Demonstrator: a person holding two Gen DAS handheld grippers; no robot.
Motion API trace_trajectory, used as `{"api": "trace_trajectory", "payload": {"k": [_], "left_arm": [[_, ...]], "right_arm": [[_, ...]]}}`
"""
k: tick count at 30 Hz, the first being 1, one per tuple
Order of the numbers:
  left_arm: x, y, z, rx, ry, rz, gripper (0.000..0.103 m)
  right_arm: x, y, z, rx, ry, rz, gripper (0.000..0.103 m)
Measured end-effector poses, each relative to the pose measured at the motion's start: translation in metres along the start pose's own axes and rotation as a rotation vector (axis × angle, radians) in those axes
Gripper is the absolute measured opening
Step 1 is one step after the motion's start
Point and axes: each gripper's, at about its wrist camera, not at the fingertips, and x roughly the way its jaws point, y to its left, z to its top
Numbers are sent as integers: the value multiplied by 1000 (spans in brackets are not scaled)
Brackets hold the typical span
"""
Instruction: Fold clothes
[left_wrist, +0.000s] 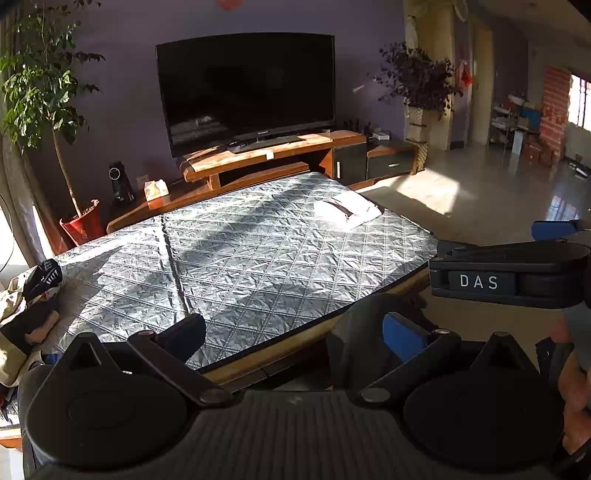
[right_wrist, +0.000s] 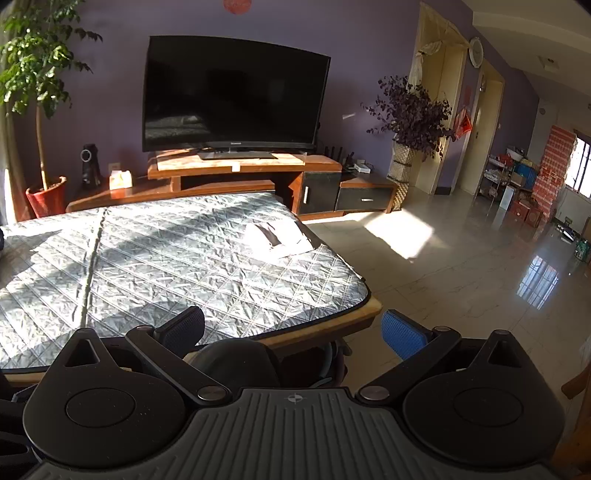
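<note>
Hovering short of the quilted tabletop, the left tool and right tool are both standing spread and gripping nothing. One folded white garment is lying at the tabletop's far right corner, while unfolded clothes are heaping at its left end. The likely step is fetching the next piece: the left tool should be reaching for the heap, pinching a single layer at an edge, and dragging it onto the tabletop's bare middle.
</note>
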Motion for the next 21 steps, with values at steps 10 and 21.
{"api": "trace_trajectory", "payload": {"k": [10, 21], "left_arm": [[3, 3, 0, -6, 4, 13, 102], [8, 10, 0, 6, -4, 53, 102]], "right_arm": [[1, 1, -1, -4, 4, 2, 103], [8, 9, 1, -59, -42, 12, 103]]}}
